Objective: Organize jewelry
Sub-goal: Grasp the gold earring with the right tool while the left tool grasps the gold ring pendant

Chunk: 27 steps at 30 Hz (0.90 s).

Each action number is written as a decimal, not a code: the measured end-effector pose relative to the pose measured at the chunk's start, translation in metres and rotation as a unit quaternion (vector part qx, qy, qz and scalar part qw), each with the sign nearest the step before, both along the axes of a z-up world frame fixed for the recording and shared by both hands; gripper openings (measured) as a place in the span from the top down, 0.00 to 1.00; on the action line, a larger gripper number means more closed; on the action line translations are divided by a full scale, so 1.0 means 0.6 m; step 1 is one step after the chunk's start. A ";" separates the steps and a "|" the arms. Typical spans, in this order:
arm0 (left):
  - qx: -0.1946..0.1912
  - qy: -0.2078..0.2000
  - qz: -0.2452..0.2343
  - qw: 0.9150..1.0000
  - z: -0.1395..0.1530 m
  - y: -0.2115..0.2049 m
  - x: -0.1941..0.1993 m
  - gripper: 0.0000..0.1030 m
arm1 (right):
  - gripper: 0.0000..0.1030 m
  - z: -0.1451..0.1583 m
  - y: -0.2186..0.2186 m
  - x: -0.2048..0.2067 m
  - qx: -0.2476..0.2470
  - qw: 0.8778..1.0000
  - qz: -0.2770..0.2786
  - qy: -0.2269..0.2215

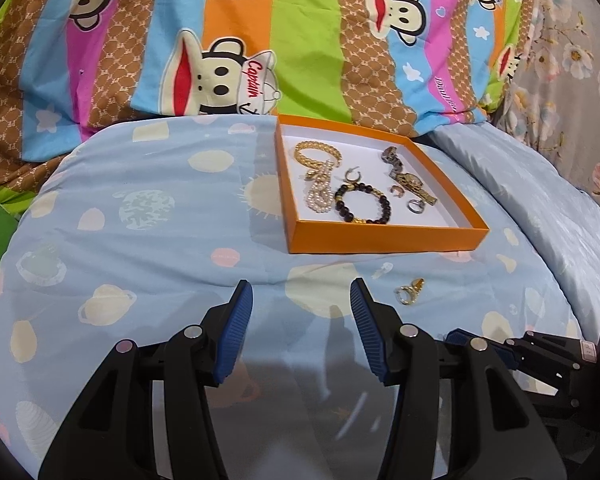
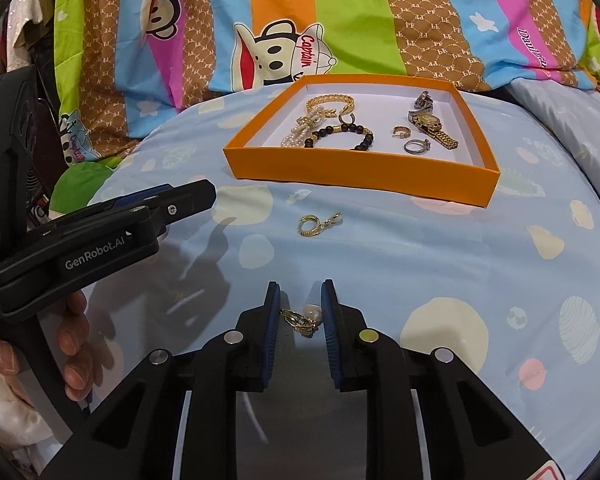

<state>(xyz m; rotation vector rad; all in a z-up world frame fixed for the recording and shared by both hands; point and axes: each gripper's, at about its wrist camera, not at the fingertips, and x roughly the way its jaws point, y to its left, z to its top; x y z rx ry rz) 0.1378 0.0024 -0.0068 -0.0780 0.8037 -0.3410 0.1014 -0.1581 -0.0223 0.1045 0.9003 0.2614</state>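
Background: a striped quilt [image 1: 308,40] with cartoon monkey faces is bunched up behind the work area; a grey floral fabric [image 1: 572,80] lies at the far right in the left wrist view.
Surface: a pale blue bedspread [image 2: 420,248] printed with planets and cream spots.
Box: a shallow orange tray [image 2: 360,168] with a white floor sits on the bedspread; inside lie a gold chain bracelet [image 2: 331,101], a pearl strand [image 2: 296,136], a dark beaded bracelet [image 2: 342,136], a gold watch [image 2: 432,126], a silver ring [image 2: 416,146] and small hoops.
Loose piece: a gold hoop earring [image 2: 320,224] rests on the cloth near the tray's front wall.
Left gripper [image 1: 301,300]: jaws spread wide, nothing between them, hovering over the bedspread.
Right gripper [image 2: 300,300]: jaws narrowed partway around a gold earring with a pearl [image 2: 302,320]; whether the pads actually touch it, I cannot tell.
Hand: bare fingers [image 2: 76,344] wrap the left gripper's handle.
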 end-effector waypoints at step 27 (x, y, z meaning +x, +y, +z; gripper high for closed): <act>0.043 0.037 -0.091 0.994 -0.022 -0.136 0.020 0.85 | 0.81 0.007 -0.089 0.006 -0.008 0.996 -0.087 -0.007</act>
